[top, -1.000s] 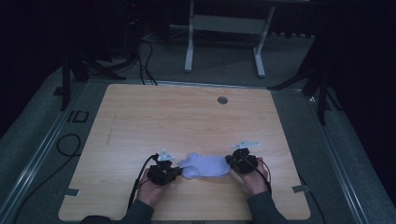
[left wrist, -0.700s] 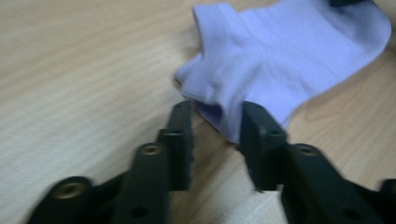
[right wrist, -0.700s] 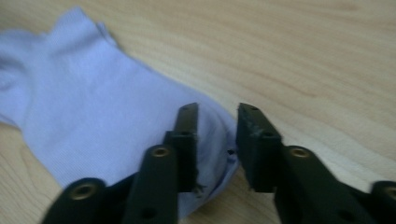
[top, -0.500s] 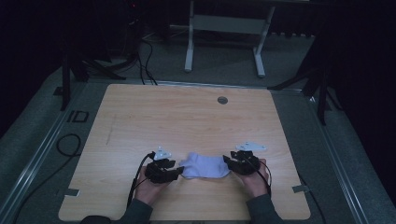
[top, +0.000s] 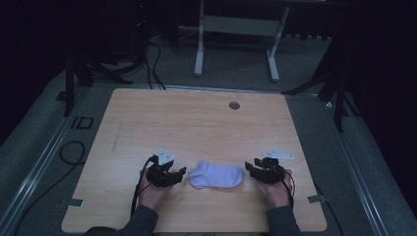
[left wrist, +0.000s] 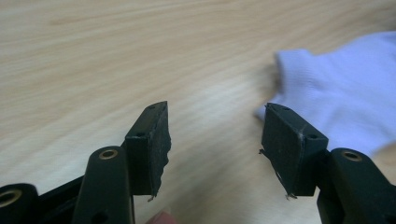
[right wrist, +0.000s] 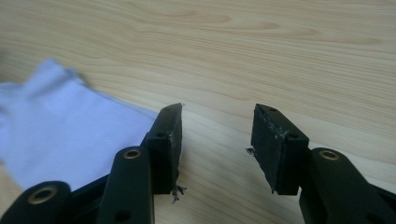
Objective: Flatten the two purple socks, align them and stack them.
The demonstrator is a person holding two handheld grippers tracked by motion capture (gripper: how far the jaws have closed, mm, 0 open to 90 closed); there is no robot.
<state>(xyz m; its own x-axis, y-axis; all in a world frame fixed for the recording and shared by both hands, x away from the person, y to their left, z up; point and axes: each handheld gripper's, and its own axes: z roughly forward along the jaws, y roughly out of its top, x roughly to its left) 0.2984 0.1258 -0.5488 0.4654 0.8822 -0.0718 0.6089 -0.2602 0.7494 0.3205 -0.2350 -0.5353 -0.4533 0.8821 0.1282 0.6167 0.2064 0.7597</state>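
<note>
A pale white sock lies flat on the wooden table, near its front edge. My left gripper sits just off the sock's left end and my right gripper just off its right end. In the left gripper view the gripper stands open over bare wood, with the sock beyond the right jaw. In the right gripper view the gripper is open too, and the sock lies left of its left jaw. Both pairs of jaws have just been opening, with nothing between them.
A round grommet hole sits near the table's far edge. Tape strips mark the front corners. A white metal stand is on the floor beyond the table, and a cable loops at the left.
Both grippers were shut at the sock's ends; now both are open and clear of it. The right gripper has drawn a little to the right. The sock lies loose between them.
</note>
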